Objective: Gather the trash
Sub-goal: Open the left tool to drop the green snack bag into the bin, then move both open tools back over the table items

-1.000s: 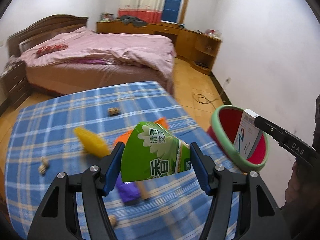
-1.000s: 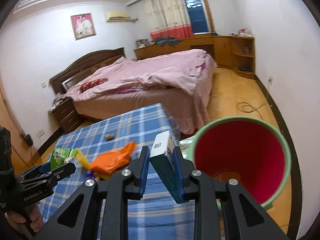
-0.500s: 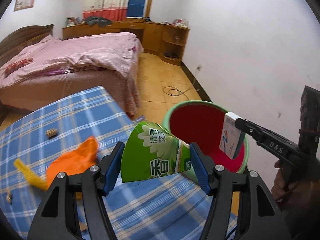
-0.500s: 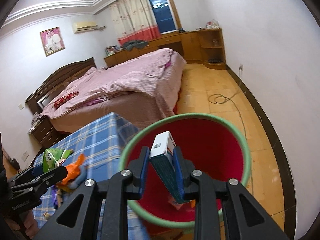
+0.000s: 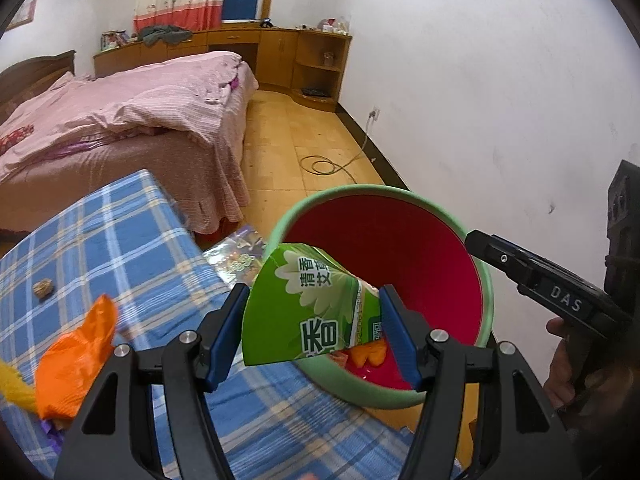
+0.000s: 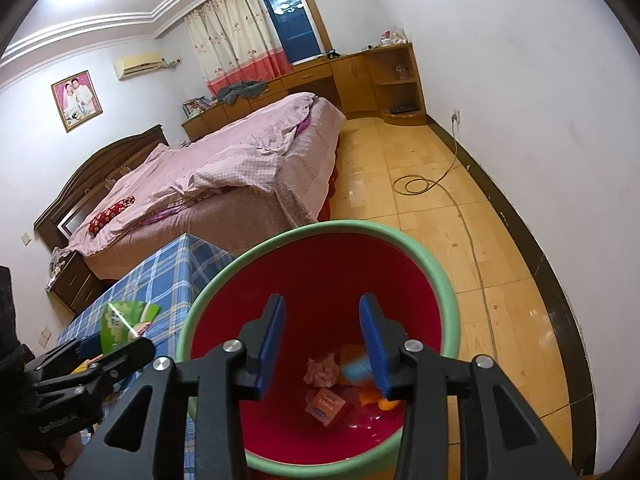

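My left gripper [image 5: 312, 332] is shut on a green snack bag [image 5: 304, 308] and holds it at the near rim of the red bin with a green rim [image 5: 486, 320]. My right gripper [image 6: 322, 344] is open and empty above the bin's mouth [image 6: 448, 280]. The blue-and-white box [image 6: 358, 368] shows blurred low inside the bin, among a crumpled tissue [image 6: 320, 370], an orange carton [image 6: 325, 404] and orange scraps. The left gripper with the green bag [image 6: 120, 322] also shows at the left of the right wrist view.
An orange plastic bag [image 5: 76, 360], a yellow item [image 5: 14, 390] and a small brown scrap [image 5: 43, 289] lie on the blue checked tablecloth [image 5: 120, 248]. A magazine [image 5: 238, 256] lies on the floor by the bin. A bed [image 5: 120, 120] stands behind; a cable [image 6: 420, 184] lies on the floor.
My right gripper opened and let go of the blue-and-white box, which dropped into the bin. My left gripper carried the green bag rightward to the bin's rim.
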Tool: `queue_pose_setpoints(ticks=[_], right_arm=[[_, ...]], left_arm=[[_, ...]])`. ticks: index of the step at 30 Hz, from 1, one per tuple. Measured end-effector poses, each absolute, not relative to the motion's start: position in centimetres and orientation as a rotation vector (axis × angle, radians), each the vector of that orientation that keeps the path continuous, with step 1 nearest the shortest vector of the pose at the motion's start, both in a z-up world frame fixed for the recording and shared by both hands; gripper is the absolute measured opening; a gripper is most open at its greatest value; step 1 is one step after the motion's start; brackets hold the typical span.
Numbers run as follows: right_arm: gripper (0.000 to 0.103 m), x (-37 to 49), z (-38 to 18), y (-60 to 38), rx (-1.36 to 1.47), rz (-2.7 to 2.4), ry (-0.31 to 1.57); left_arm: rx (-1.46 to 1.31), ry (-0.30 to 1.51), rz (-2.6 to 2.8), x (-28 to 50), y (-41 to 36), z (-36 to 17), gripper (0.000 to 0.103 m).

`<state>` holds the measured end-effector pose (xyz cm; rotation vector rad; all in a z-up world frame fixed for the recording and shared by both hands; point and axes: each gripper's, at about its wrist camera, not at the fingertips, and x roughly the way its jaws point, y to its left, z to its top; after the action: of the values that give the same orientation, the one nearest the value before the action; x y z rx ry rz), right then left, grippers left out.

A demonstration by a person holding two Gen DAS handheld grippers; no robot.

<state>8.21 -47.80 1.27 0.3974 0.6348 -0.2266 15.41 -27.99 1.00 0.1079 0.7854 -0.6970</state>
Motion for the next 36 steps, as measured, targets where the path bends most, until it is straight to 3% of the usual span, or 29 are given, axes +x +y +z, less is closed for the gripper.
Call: queue_pose_setpoints(ticks=[16,21,24,36], right_arm=[[0.055,6.3,0.9,-48.8,0.395,-0.281,0.637],[0.056,6.1,1.0,-48.1,0.405,-0.265,0.642],[0.063,5.9,1.2,-47.5,0.41,-0.249,0.641],[0.066,6.1,1.9,-43.3,0.391,-0.173,0.659]], left_arm=[[0.128,0.774,-0.728,15.1,-30.3,0.5,0.072],[0.095,0.78,-0.705,14.7,-28.6,1.1,0.071],[0.082,0.775,-0.677,14.5,-27.1,1.5,0.072],[0.03,0.758,-0.547,14.1,-20.5,2.7,0.071]])
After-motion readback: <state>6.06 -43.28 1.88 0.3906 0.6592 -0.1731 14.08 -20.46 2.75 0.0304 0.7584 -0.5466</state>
